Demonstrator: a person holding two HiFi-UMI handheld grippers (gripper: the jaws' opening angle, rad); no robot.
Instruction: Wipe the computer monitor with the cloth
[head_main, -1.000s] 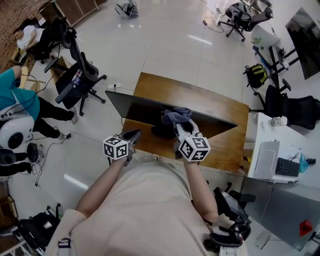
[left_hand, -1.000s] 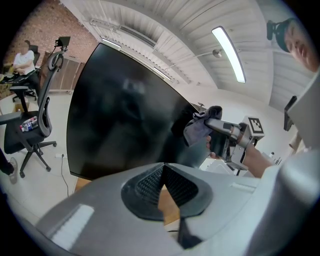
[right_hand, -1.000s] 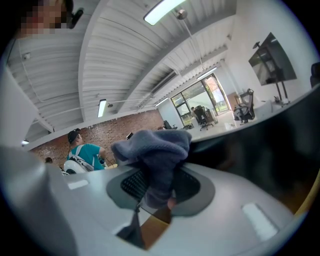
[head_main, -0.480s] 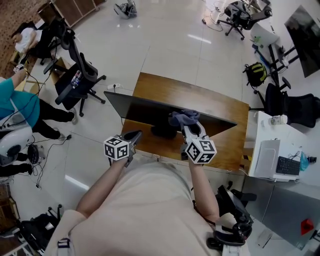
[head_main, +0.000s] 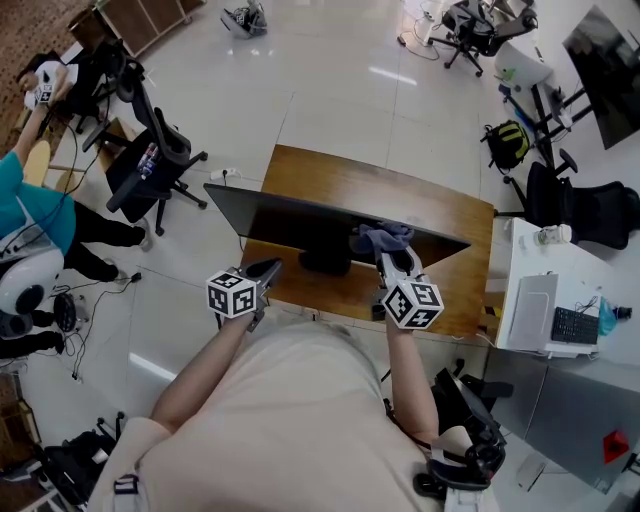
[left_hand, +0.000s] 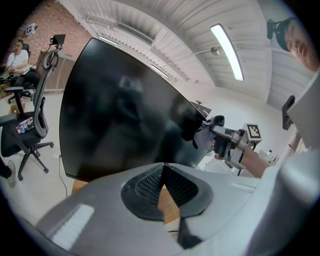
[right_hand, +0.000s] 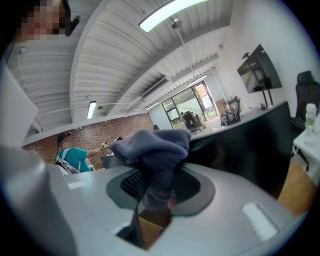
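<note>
A wide black monitor (head_main: 300, 222) stands on a wooden desk (head_main: 380, 190), its dark screen (left_hand: 120, 115) facing me. My right gripper (head_main: 392, 252) is shut on a grey-blue cloth (head_main: 381, 238) and presses it against the screen right of the stand. The cloth (right_hand: 152, 150) bunches out of the jaws in the right gripper view. My left gripper (head_main: 262, 272) hangs shut in front of the screen's lower left, apart from it, with nothing held. The left gripper view shows the right gripper (left_hand: 220, 136) and cloth (left_hand: 204, 136) at the screen.
An office chair (head_main: 150, 160) stands left of the desk, with a person in teal (head_main: 30, 205) beyond. A white side table (head_main: 550, 300) with a laptop sits at the right. More chairs (head_main: 585, 215) stand at the far right.
My right gripper has slid the cloth to the right along the screen. The left gripper has stayed in place.
</note>
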